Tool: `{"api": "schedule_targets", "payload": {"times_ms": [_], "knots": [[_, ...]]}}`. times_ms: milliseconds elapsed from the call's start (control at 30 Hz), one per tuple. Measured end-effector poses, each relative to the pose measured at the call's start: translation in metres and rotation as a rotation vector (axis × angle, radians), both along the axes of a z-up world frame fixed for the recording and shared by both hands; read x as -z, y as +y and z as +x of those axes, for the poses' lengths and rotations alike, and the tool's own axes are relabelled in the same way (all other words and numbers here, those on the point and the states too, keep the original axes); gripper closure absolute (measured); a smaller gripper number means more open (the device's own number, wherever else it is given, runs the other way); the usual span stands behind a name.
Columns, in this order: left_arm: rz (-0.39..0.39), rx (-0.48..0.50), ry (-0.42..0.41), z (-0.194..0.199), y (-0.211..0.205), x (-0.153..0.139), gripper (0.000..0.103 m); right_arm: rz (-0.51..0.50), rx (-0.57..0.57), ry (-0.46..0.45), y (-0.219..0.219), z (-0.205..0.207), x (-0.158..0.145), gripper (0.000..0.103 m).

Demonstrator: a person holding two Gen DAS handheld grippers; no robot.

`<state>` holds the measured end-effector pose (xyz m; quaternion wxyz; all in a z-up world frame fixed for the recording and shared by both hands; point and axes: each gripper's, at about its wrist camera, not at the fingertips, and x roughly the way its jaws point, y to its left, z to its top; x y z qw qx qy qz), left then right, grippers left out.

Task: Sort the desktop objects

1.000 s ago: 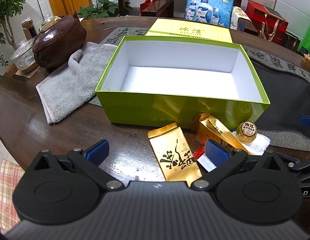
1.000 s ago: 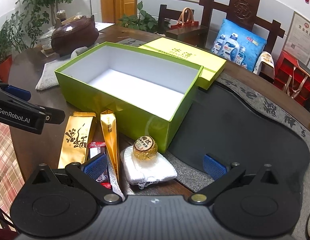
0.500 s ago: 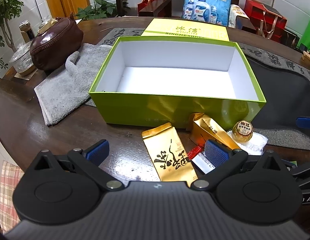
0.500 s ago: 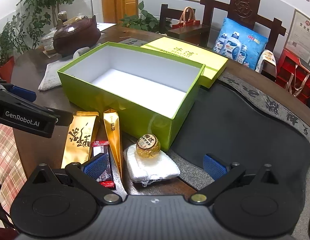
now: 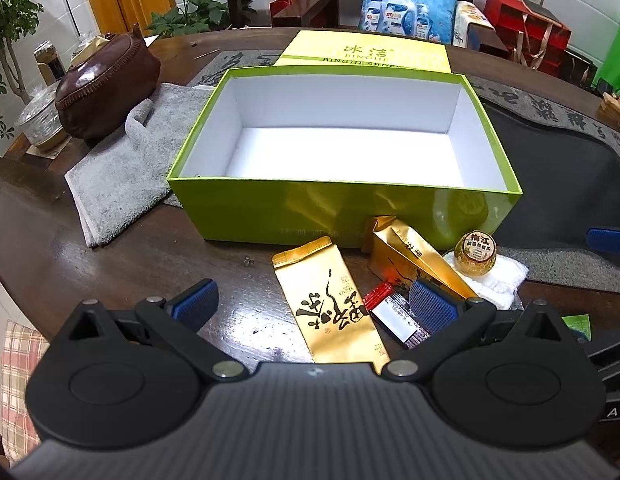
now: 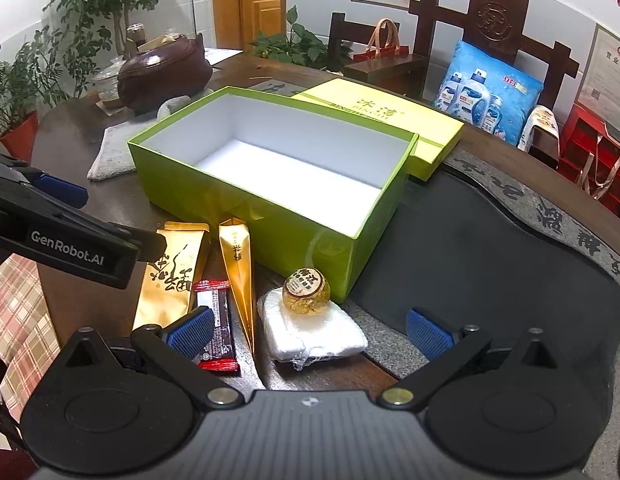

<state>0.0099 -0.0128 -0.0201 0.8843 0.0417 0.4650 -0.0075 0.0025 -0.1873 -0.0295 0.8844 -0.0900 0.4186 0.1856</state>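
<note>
Green cardboard box (image 5: pixel 341 212), lid off, white inside, nothing in it; it stands on the dark wooden table (image 5: pixel 110 264) and serves as my landmark. Its yellow lid (image 5: pixel 365 54) lies just behind it, touching the back wall.

Items lying in front of the box's near wall, left to right:
- flat gold tea packet (image 5: pixel 329 304) with black brush lettering, lying face up;
- dark snack bar (image 6: pixel 216 324) with red ends, just beside the packet;
- long gold pointed sachet (image 6: pixel 238 272), its blunt end against the box wall;
- white wrapped pack (image 6: pixel 313 330) near the box's right front corner, carrying a round gold-foil tea ball (image 6: pixel 307 290) on top.

Left of the box: a grey towel (image 5: pixel 118 168), partly under it, with a brown leather pouch (image 5: pixel 106 84) on the towel's far end. Right of the box: a dark mat (image 6: pixel 489 248).

My left gripper (image 5: pixel 313 300) hovers over the gold packet with its blue pads spread wide and nothing between them. My right gripper (image 6: pixel 308 328) hangs over the white pack, equally wide apart and holding nothing.
</note>
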Motion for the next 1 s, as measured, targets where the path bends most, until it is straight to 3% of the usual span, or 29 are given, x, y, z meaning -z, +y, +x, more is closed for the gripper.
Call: {"api": "schedule_targets", "payload": {"times_ms": [1000], "knots": [[-0.032, 0.013, 0.005, -0.0043, -0.0086, -0.004, 0.0, 0.018, -0.047, -0.016, 0.0082, -0.0089, -0.0061, 0.0]]}}
